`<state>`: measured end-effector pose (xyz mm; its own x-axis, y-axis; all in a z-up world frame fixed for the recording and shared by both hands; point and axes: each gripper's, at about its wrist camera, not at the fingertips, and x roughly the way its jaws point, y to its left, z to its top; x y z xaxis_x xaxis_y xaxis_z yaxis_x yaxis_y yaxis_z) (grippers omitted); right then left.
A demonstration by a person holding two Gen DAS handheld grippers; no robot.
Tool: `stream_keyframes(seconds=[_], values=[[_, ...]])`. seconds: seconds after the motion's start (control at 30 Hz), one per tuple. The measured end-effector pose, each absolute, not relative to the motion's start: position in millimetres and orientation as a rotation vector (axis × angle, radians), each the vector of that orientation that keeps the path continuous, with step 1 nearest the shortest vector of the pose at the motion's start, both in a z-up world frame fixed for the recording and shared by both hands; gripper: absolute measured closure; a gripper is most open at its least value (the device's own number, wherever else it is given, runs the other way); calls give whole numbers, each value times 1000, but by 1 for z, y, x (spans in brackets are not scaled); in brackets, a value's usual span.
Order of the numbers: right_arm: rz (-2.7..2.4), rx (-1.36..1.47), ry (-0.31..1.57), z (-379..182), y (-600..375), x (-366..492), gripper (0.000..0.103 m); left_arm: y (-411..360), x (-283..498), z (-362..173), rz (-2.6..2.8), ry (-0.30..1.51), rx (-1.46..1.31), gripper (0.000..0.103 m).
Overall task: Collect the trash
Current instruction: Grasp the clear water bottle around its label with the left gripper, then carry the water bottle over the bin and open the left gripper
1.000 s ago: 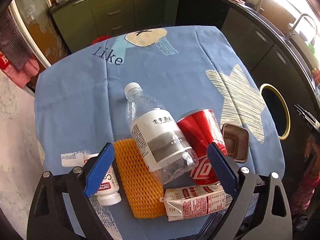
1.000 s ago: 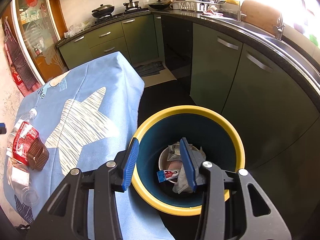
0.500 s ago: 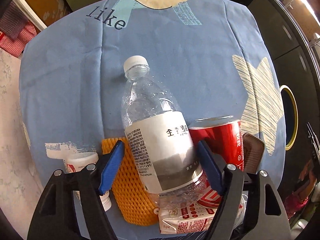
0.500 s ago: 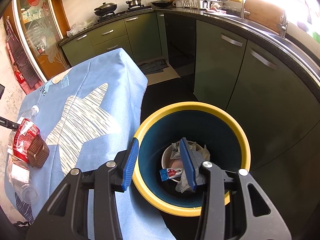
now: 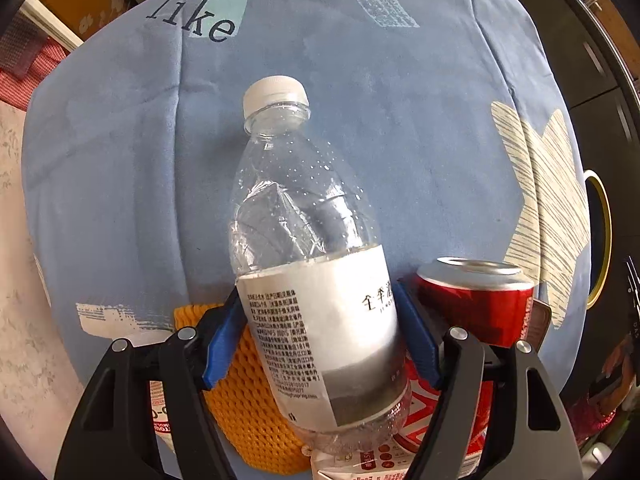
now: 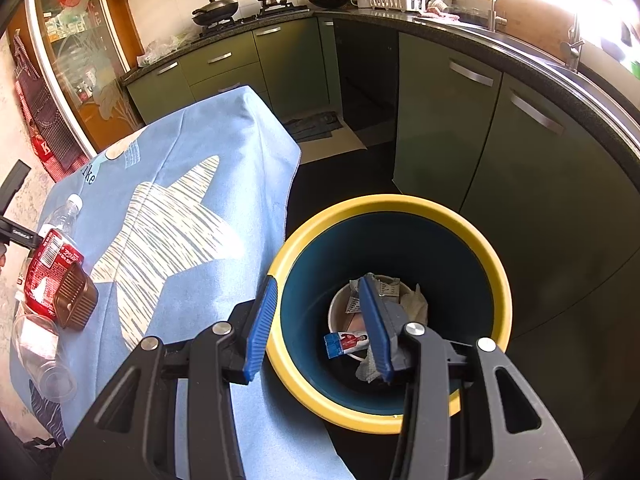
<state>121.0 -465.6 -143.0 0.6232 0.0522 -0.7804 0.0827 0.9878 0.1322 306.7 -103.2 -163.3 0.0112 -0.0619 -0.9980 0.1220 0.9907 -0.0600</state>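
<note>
Two blue pads of your left claw (image 5: 320, 336) grip the clear bottle (image 5: 308, 264) at its label, low on the tabletop (image 5: 420, 128). Lift straight up so the red can (image 5: 476, 300) beside it stays put. Your right claw (image 6: 316, 324) hangs parted, holding nothing, over the yellow-rimmed bin (image 6: 496, 264).

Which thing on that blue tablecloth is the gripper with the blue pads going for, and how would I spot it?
Look at the blue tablecloth with the pale star. Near its close edge lies a cluster of trash: a red soda can, an orange foam net and a carton. The target is the clear plastic water bottle between the left gripper's pads, the only see-through item there, with a white cap and white label.
</note>
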Motion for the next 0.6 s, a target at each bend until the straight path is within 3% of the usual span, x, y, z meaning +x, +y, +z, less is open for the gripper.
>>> stream_keyframes(seconds=[0.27, 0.6], values=[[-13, 158, 902, -143, -464, 119, 62, -93, 313, -158, -159, 1504, 3, 35], [5, 146, 898, -140, -455, 119, 62, -80, 292, -95, -167, 1315, 65, 38]])
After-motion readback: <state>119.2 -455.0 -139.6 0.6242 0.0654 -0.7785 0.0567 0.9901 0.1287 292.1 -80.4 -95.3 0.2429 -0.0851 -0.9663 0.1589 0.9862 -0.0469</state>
